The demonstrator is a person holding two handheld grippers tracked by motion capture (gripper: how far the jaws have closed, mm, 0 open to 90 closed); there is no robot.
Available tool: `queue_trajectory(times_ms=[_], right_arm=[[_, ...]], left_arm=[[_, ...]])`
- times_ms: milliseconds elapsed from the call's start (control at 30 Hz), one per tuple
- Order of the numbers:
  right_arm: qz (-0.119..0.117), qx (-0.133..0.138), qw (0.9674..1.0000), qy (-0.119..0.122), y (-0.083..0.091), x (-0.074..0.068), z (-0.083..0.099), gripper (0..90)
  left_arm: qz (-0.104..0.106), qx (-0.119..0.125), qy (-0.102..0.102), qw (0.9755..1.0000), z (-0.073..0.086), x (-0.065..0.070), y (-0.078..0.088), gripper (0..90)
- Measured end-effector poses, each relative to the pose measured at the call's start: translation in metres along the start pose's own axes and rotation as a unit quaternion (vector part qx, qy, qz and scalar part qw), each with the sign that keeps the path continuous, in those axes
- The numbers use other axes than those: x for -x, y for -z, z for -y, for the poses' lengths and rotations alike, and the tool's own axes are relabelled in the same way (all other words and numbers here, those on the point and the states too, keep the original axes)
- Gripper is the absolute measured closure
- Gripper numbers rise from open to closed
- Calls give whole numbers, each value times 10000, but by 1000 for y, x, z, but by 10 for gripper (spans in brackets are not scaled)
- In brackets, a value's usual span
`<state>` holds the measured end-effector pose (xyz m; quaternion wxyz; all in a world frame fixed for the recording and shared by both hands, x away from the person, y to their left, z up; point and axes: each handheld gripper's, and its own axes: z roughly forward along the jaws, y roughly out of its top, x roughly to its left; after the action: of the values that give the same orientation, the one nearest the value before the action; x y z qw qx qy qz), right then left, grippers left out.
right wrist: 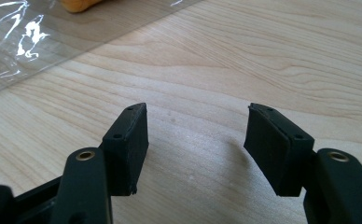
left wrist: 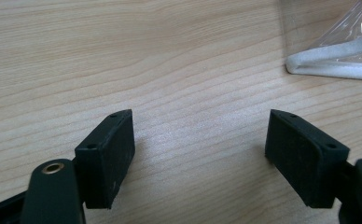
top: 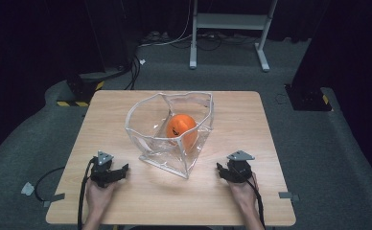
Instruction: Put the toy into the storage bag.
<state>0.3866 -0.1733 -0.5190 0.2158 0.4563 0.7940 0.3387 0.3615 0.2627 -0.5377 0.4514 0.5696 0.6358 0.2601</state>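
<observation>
The clear plastic bag [top: 174, 136] is standing open on the tabletop [top: 232, 201], ahead of both sets of jaws and between them, with a white-edged rim and a crumpled, glossy wall. Inside it an orange ball [top: 181, 130] with a dark mark on its side is lying against the bag's right wall.

In the left gripper view the bag's white-edged corner [left wrist: 330, 60] is sitting ahead of the jaws and off to their right, well clear of the pads, with bare wood between. In the right gripper view the bag's clear film [right wrist: 53, 37] is spreading across the wood ahead of the jaws and to their left, and a sliver of the orange ball [right wrist: 81, 4] is showing at the far edge beyond it.

The left gripper [top: 122, 171] is resting low over the tabletop in the person's left hand [top: 99, 194], its 2 jaws standing wide apart with nothing but wood grain between them. The right gripper [top: 221, 170] is sitting in the person's right hand [top: 244, 191] on the other side of the bag, its 2 jaws also apart and holding nothing, their tips pointing toward the bag's near corner. A black cable is trailing back from each gripper toward the near edge of the tabletop.
</observation>
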Motion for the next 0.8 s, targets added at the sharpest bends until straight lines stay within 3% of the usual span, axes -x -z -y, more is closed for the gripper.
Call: queue_trajectory(times_ms=[800], right_arm=[[18, -43, 9999, -140, -6, 5, 1, 355]], left_arm=[[0, 1, 0, 10000, 0, 0, 0, 241]])
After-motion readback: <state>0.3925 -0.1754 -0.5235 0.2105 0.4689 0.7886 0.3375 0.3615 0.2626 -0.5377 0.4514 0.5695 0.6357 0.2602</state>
